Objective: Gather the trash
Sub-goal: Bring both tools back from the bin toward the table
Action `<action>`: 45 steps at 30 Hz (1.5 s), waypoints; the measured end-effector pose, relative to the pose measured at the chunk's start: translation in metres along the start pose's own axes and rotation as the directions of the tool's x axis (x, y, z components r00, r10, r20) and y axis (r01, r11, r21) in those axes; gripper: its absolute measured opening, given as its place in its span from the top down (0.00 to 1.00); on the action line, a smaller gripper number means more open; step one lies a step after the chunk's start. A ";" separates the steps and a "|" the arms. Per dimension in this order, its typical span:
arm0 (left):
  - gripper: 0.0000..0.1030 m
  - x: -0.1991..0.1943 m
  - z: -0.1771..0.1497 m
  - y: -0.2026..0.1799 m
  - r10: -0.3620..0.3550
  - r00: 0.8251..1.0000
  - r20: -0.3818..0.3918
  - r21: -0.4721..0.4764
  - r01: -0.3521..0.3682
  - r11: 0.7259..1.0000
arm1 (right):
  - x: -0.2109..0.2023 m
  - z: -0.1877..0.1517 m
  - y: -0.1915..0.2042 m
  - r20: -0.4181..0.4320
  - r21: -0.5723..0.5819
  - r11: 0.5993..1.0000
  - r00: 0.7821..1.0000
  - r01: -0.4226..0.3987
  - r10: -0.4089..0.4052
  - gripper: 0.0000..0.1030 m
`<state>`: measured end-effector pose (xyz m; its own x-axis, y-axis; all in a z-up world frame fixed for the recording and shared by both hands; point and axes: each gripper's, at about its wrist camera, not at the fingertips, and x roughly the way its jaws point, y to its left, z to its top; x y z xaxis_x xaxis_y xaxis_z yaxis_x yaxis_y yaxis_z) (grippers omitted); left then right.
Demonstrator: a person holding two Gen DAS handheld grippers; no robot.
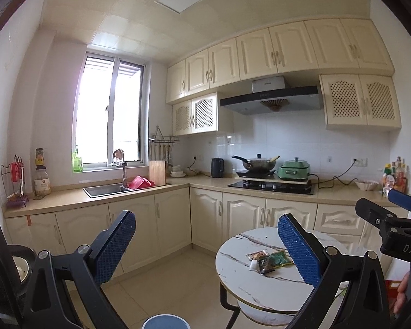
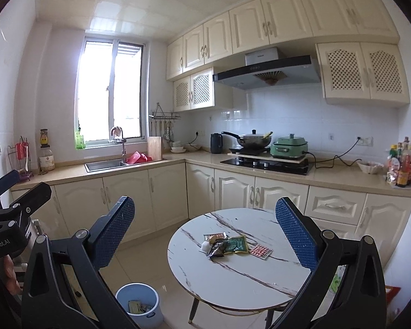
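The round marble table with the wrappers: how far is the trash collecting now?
Done: some packaging already lies in the pale blue plastic bin on the floor. In hand: nothing; the left gripper and right gripper are open and empty. Left: several snack wrappers and a red-dotted card remain on the round marble table.

The round table (image 2: 233, 279) has a glossy white marble-look top with dark veins. At its centre lie shiny foil-like wrappers (image 2: 227, 245), the blister sheet (image 2: 261, 251) at their 3 o'clock looking like glossy plastic. The bin (image 2: 138, 301), at the table's 8 o'clock, is smooth pale-blue plastic. Both gripper pads (image 2: 293, 233) carry a rough, dimpled blue surface on matt black plastic arms; floor tiles (image 2: 156, 260) gleam
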<state>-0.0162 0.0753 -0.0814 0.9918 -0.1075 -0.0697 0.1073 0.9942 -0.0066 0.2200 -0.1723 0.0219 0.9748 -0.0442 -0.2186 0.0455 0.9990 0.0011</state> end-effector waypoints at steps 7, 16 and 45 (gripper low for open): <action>0.01 0.046 0.002 -0.005 -0.015 0.998 -0.065 0.001 0.015 1.000 | 0.019 -0.011 -0.015 -0.042 0.016 1.000 0.999 0.026 -0.026 0.00; 0.01 0.158 0.002 -0.033 -0.043 0.968 -0.247 0.005 0.046 0.999 | 0.087 -0.053 -0.064 -0.194 0.057 0.993 0.977 0.106 -0.093 0.00; 0.14 0.632 -0.032 -0.208 -0.189 0.712 -0.676 0.033 0.285 0.958 | 0.320 -0.195 -0.217 -0.615 0.060 0.979 0.780 0.196 -0.118 0.00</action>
<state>0.5859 -0.1996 -0.1558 0.6387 -0.2636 -0.7229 0.3877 0.9218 0.0064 0.4790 -0.4013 -0.2389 0.6207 -0.1455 -0.7704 0.2484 0.9685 0.0172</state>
